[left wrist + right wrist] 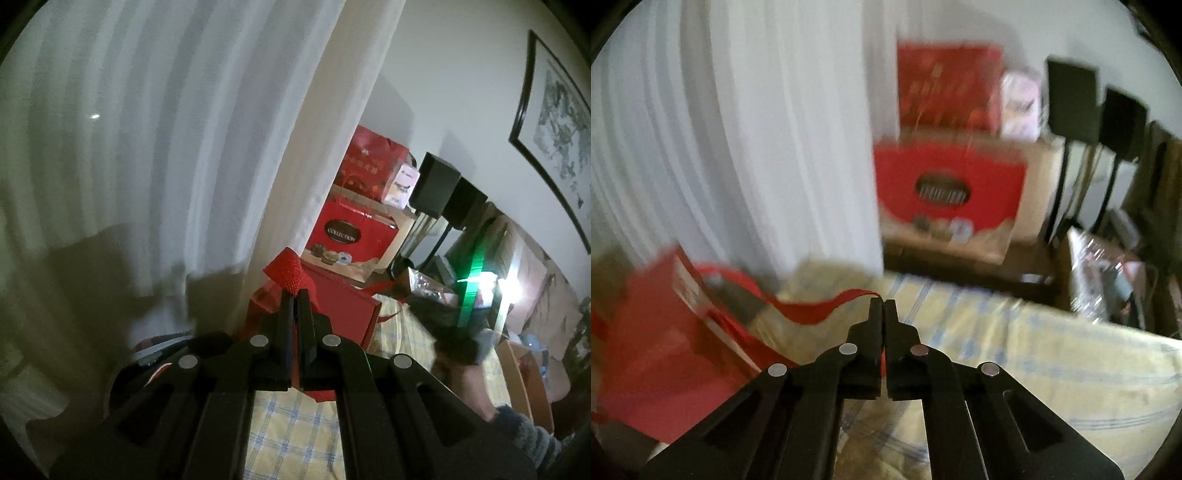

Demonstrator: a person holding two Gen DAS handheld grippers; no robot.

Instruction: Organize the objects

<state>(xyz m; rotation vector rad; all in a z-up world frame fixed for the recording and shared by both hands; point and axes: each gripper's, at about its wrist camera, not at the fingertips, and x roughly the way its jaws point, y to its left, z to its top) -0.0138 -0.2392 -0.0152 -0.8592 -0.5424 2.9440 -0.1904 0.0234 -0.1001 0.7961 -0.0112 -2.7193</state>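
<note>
Over the bed (1015, 332), each gripper is clamped on a red ribbon handle of the gift bag (657, 350): left gripper (294, 293), right gripper (882, 302). Likely light, crushable paper; the handles (820, 308) are the hold.

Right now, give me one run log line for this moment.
left gripper: shut on red handle | right gripper: shut on red strap | red bag: over checked cloth

left claw (294, 295): jaws pinched on red ribbon | right claw (883, 304): jaws pinched on red ribbon
</note>
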